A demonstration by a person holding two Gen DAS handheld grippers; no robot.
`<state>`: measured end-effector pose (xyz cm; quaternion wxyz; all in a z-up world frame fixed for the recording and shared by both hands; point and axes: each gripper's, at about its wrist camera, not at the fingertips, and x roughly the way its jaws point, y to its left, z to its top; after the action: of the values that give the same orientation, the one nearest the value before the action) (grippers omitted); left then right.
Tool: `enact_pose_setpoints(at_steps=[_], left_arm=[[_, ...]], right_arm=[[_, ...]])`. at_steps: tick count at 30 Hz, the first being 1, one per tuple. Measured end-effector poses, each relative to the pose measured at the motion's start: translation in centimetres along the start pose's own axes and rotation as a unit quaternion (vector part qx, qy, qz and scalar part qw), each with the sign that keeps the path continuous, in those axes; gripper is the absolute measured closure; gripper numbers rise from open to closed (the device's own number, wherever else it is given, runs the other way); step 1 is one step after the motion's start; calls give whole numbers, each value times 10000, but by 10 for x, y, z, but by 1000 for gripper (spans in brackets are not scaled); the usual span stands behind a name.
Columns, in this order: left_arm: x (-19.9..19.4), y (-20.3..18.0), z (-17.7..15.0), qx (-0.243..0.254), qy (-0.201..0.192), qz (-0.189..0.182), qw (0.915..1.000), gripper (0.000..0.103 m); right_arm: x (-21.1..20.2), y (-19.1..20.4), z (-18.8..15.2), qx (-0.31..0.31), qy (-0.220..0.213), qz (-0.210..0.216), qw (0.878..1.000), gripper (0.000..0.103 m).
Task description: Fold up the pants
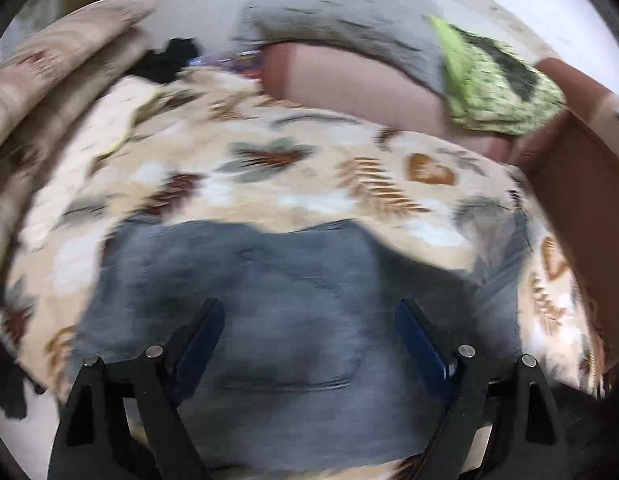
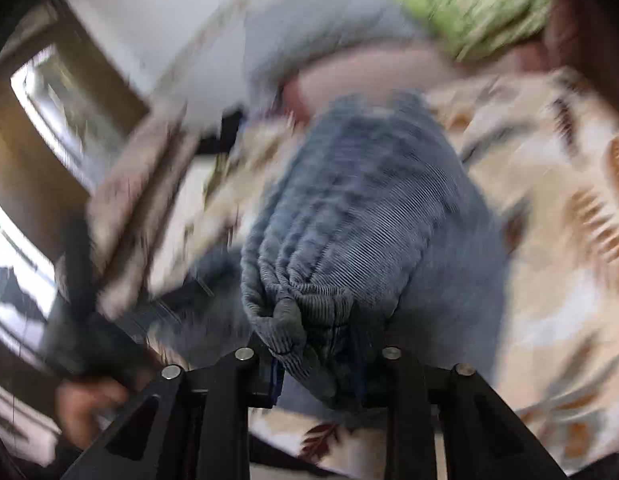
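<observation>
Between the parted fingers of my left gripper (image 1: 309,320) lay the pants (image 1: 293,320), a grey-blue corduroy pair spread flat on the leaf-patterned blanket (image 1: 309,184). That gripper stood wide, its blue pads on either side of the cloth and closed on nothing; whether the tips touched the fabric I could not tell through the blur.

My right gripper (image 2: 321,364) was narrow, pinched on a bunched end of the pants (image 2: 349,208), ribbed and gathered, probably the waistband. From that pinch the garment ran straight away from the fingers, its long axis in line with them, toward the far end of the blanket (image 2: 569,220), with the near part lifted off the bed.

I judged the fold would turn on that line: the right held the end that had to travel, and the left sat over the flat part, nearer to where a crease could be pinned. A green patterned cloth (image 1: 497,80) lay well apart at the far side.
</observation>
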<state>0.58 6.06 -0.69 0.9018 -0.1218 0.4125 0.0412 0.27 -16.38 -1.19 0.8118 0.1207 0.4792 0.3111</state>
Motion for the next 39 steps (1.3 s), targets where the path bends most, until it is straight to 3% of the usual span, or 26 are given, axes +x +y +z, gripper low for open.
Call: enact_pose_setpoints(at_steps=[1, 2, 3, 5, 7, 10, 12, 13, 15, 17, 19, 22, 25, 26, 27, 28, 30, 33, 36, 39], left_arm=[[1, 7, -3, -13, 64, 103, 9999, 16], [3, 10, -5, -2, 121, 139, 9998, 16], [4, 11, -6, 37, 189, 131, 9997, 16], [4, 3, -7, 118, 211, 32, 9997, 16], [5, -15, -4, 213, 191, -161, 9995, 16], [0, -53, -4, 576, 60, -509, 9970, 16], [2, -75, -8, 832, 49, -625, 9946, 16], [11, -86, -14, 949, 150, -579, 9937, 16], [47, -104, -34, 1334, 808, -302, 9873, 16], [91, -110, -64, 1659, 1472, 115, 9750, 14], [83, -113, -68, 1807, 1045, 165, 9778, 11], [84, -113, -65, 1731, 1163, 80, 9780, 11], [86, -111, -66, 1723, 1125, 43, 9786, 10], [86, -110, -66, 1725, 1113, 36, 9787, 9], [87, -110, -67, 1715, 1109, 23, 9789, 9], [87, -111, -66, 1710, 1122, 9, 9789, 9], [85, -109, -66, 1705, 1128, -40, 9789, 9], [90, -108, -64, 1718, 1129, -103, 9786, 8], [91, -108, -64, 1680, 1099, -132, 9795, 6], [91, -109, -64, 1675, 1109, -126, 9795, 6]], right_arm=[[36, -5, -13, 30, 594, -132, 9981, 47], [47, -9, -22, 142, 622, -144, 9979, 37], [36, -8, -25, 95, 234, -51, 9997, 37], [21, -11, -25, 322, 245, 215, 9989, 24], [1, -22, -23, 620, 87, 309, 9976, 24], [-33, -60, -31, 1392, -342, 559, 9881, 19], [-28, -83, -32, 1941, -272, 611, 9787, 11], [-21, -96, -36, 2214, -32, 584, 9734, 11], [-23, -113, -37, 2596, -39, 991, 9606, 12], [-38, -113, -21, 2521, -141, 1024, 9622, 12], [-50, -109, 2, 2330, -316, 1140, 9652, 12], [-43, -112, 36, 2305, -273, 1489, 9612, 12], [1, -125, 63, 2365, 148, 1635, 9577, 12], [28, -137, 68, 2444, 442, 1361, 9591, 12], [42, -149, 68, 2569, 586, 1087, 9585, 12], [54, -160, 67, 2789, 591, 1156, 9515, 13], [43, -158, 68, 2861, 437, 1238, 9492, 13], [3, -136, 62, 2350, 171, 991, 9668, 14], [-27, -119, 35, 2193, 176, 1301, 9668, 13], [-17, -114, 4, 2083, 501, 1397, 9667, 13]])
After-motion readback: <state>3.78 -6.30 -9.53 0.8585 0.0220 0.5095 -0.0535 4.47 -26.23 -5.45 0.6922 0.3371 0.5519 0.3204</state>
